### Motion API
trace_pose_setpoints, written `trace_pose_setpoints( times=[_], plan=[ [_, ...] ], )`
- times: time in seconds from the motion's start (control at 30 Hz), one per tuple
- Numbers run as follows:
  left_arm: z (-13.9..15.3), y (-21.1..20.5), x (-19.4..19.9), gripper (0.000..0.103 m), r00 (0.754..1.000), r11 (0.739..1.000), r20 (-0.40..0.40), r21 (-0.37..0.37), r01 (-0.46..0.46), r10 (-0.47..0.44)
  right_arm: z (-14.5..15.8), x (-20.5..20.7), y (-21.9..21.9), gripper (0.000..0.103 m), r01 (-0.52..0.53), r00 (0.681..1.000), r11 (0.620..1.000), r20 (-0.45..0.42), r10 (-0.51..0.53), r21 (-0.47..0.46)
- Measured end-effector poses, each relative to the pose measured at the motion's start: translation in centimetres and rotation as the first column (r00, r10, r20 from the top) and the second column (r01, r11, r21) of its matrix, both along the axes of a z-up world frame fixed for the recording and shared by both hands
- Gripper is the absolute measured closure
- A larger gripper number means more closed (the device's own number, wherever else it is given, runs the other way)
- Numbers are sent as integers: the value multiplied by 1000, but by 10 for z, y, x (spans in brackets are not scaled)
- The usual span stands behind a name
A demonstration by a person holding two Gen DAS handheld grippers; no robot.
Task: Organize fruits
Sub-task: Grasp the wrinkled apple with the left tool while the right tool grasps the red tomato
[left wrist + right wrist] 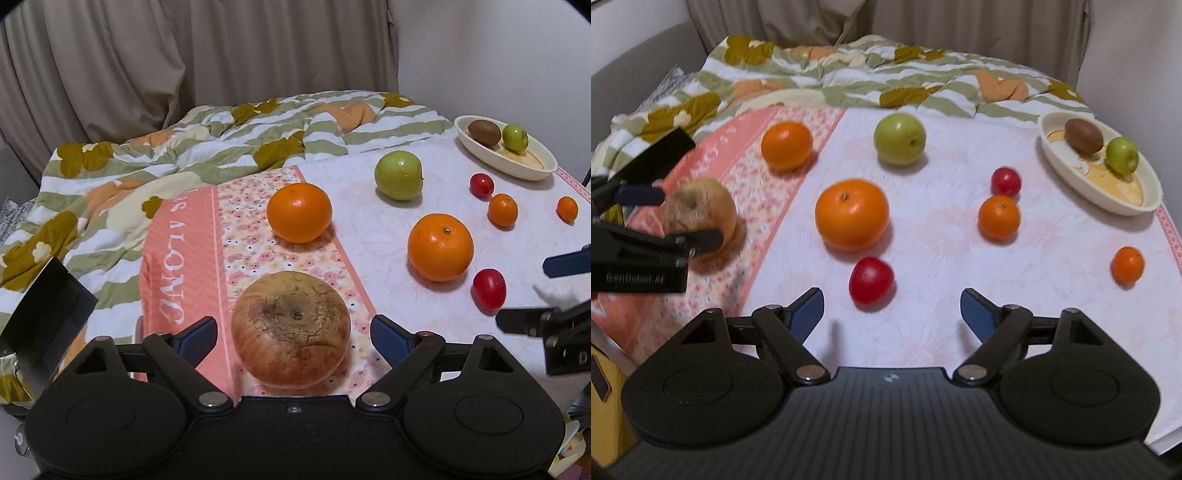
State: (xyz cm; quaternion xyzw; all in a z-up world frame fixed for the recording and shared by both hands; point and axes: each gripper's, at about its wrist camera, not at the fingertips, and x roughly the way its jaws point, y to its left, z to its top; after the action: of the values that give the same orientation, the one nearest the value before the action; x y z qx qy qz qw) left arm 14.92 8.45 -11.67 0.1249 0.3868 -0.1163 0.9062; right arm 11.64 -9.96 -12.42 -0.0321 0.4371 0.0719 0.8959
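My left gripper (pixel 291 332) is open with its fingers on either side of a reddish-brown apple (pixel 291 328), not touching it; the apple also shows in the right wrist view (pixel 701 210). My right gripper (pixel 892 314) is open and empty, just in front of a red tomato (pixel 871 279). Two large oranges (pixel 851 213) (pixel 786 145), a green apple (pixel 899 138), two small oranges (pixel 998 218) (pixel 1127 265) and another red tomato (pixel 1005 181) lie on the cloth. A cream oval dish (pixel 1056 166) at the far right holds a kiwi (pixel 1083 136) and a small green fruit (pixel 1121 155).
A crumpled striped floral blanket (pixel 184 155) lies behind and left of the fruit. A pink patterned cloth strip (pixel 177 258) runs under the apple. Curtains (pixel 184 55) hang behind. The right gripper (pixel 554 295) shows at the right edge of the left wrist view.
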Motion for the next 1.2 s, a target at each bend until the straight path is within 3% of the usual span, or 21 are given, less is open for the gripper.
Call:
trace_pose_setpoints(
  times=[0.13,0.27,0.8,0.97,1.2],
  plan=[
    [-5,-5,3,20,1000,1000,-13,25,-12,12,-8,3,5,21,-42,999,999,-18,42,-14],
    [-9,-7,6,25,999,998,-14,53,-30,30,-10,4,6,22,-57,998,998,-24,57,-12],
    [-8,-2,0,26,996,996,-26,29,-84,85,-18,22,6,37,-86,996,996,-14,86,-6],
    [-7,1,-5,26,995,995,-31,11,-99,100,-17,24,7,56,-104,995,995,-11,104,-7],
    [-3,2,-17,26,994,994,-28,-18,-107,106,-11,22,9,56,-109,994,994,-4,109,-6]
  ],
)
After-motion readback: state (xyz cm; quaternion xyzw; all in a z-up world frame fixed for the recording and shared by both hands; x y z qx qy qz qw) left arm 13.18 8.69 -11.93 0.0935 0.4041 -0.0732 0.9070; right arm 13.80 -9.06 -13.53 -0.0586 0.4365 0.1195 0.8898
